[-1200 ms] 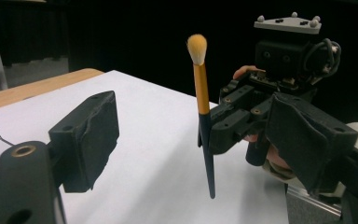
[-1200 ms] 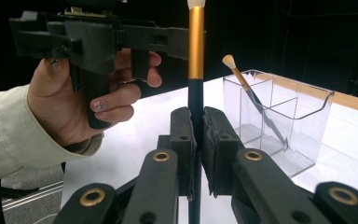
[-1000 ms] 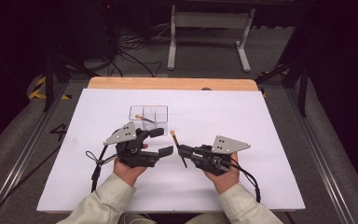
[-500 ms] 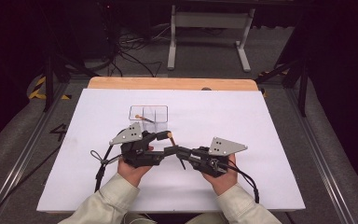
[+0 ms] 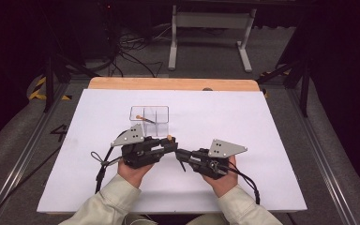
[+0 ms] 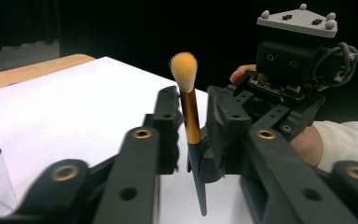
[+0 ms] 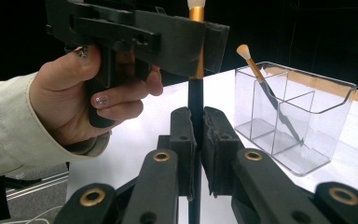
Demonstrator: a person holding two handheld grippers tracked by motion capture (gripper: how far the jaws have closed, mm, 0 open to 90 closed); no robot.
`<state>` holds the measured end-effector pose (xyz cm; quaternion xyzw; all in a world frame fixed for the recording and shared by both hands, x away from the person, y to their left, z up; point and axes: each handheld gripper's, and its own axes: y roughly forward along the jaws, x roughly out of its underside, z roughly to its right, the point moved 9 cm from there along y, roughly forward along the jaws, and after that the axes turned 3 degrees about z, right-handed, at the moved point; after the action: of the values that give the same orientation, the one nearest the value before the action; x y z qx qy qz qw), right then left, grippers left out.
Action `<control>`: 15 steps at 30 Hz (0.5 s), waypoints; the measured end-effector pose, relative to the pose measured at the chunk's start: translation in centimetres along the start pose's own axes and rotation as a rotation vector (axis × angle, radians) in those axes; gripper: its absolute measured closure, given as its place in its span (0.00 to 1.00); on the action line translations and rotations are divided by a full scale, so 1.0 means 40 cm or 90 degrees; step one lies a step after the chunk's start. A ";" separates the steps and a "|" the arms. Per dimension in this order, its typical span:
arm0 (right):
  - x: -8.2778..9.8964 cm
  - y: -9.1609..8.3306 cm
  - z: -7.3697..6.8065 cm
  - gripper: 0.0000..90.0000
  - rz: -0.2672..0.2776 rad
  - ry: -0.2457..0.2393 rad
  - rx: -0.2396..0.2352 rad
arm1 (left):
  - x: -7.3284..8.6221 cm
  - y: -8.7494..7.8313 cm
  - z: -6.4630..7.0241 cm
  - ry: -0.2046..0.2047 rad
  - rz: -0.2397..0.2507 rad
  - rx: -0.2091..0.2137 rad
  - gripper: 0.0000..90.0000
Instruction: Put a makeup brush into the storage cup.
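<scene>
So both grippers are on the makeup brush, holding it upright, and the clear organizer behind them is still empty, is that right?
Not quite: the clear organizer is not empty. The right gripper view shows a second brush leaning inside it. The rest holds: the right gripper clamps the upright makeup brush low on its black handle, and the left gripper, jaws just closing, takes it higher up.

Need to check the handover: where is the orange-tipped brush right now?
The brush stands upright between the two grippers near the table's front middle: right gripper clamps its black handle, left gripper has just been closing on its gold collar.
</scene>
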<state>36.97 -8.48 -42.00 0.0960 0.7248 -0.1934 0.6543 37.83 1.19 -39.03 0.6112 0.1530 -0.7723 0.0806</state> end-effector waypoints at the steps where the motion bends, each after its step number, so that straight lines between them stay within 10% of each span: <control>1: 0.000 0.001 -0.001 0.93 0.000 0.000 -0.001 | 0.000 -0.001 0.000 0.002 -0.001 0.000 0.88; 15: -0.007 -0.004 0.001 0.78 0.005 0.001 0.003 | -0.008 -0.009 0.001 0.012 -0.014 -0.010 0.93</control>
<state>36.97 -8.61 -41.71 0.1007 0.7246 -0.1923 0.6541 37.75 1.50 -38.65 0.6160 0.1665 -0.7663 0.0753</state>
